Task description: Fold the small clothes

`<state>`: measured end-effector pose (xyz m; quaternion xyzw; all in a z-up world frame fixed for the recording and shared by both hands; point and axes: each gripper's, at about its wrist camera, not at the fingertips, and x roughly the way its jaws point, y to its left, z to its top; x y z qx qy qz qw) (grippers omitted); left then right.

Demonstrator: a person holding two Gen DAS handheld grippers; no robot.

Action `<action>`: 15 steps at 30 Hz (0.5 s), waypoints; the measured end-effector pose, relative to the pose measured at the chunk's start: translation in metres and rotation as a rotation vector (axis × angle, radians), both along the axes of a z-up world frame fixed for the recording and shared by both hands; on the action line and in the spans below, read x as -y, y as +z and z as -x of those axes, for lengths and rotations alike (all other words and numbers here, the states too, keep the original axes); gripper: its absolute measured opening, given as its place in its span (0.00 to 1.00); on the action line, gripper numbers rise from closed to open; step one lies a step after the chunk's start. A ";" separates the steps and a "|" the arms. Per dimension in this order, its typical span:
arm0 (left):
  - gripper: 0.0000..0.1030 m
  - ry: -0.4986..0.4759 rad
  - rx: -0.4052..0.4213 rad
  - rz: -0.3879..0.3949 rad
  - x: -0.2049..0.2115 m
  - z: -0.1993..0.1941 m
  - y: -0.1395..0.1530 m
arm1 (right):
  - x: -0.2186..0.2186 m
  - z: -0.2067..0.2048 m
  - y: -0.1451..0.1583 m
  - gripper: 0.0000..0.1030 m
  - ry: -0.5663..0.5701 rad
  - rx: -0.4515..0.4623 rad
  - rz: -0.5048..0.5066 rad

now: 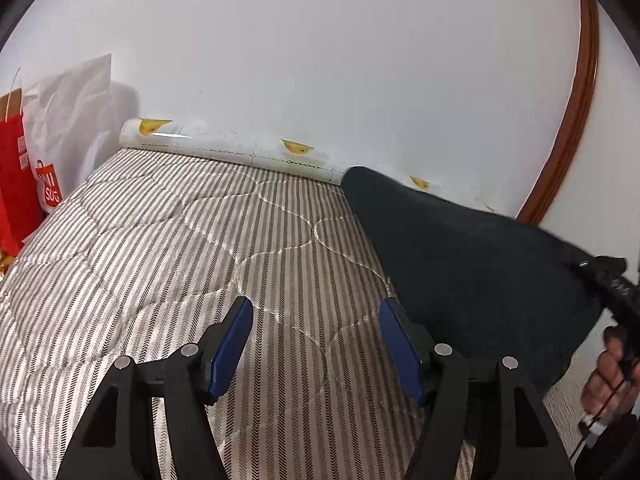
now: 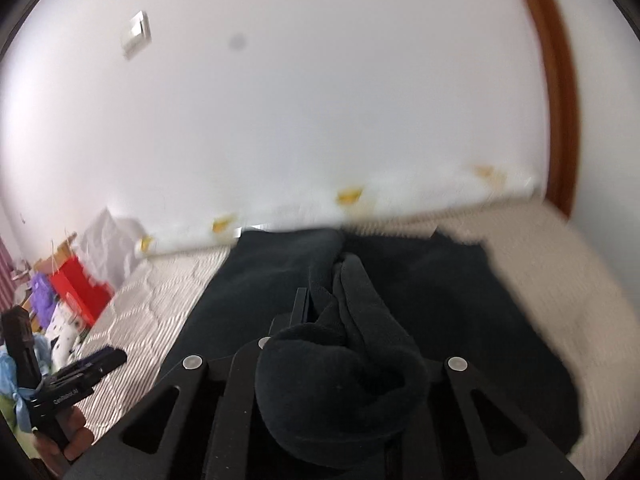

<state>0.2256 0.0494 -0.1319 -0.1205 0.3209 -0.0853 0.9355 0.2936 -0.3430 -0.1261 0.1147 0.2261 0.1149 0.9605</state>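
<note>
A dark navy garment (image 1: 472, 264) lies on the striped quilted mattress (image 1: 168, 248), stretched up toward the right. My left gripper (image 1: 316, 320) is open and empty, its blue pads wide apart, just left of the garment's edge. In the right wrist view my right gripper (image 2: 320, 316) is shut on a bunched fold of the same garment (image 2: 340, 384), which drapes over the fingers and hides them. The rest of the cloth (image 2: 280, 276) spreads flat ahead. The left gripper (image 2: 92, 364) shows at the lower left there, in a hand.
A white roll with yellow marks (image 1: 240, 150) lies along the wall at the mattress's far edge. A red bag (image 1: 12, 184) and a white bag (image 1: 64, 120) stand at the far left. A brown wooden frame (image 1: 576, 120) curves at the right.
</note>
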 end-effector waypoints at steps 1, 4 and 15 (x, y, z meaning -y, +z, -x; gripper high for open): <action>0.61 -0.002 0.000 -0.006 0.001 0.000 0.000 | 0.007 0.006 0.005 0.14 -0.016 0.023 0.003; 0.61 -0.016 -0.003 -0.016 0.005 0.001 -0.001 | 0.044 0.023 0.014 0.14 -0.095 0.072 -0.005; 0.61 -0.073 -0.005 -0.082 0.025 0.005 -0.006 | 0.127 0.025 -0.067 0.50 -0.216 -0.215 -0.034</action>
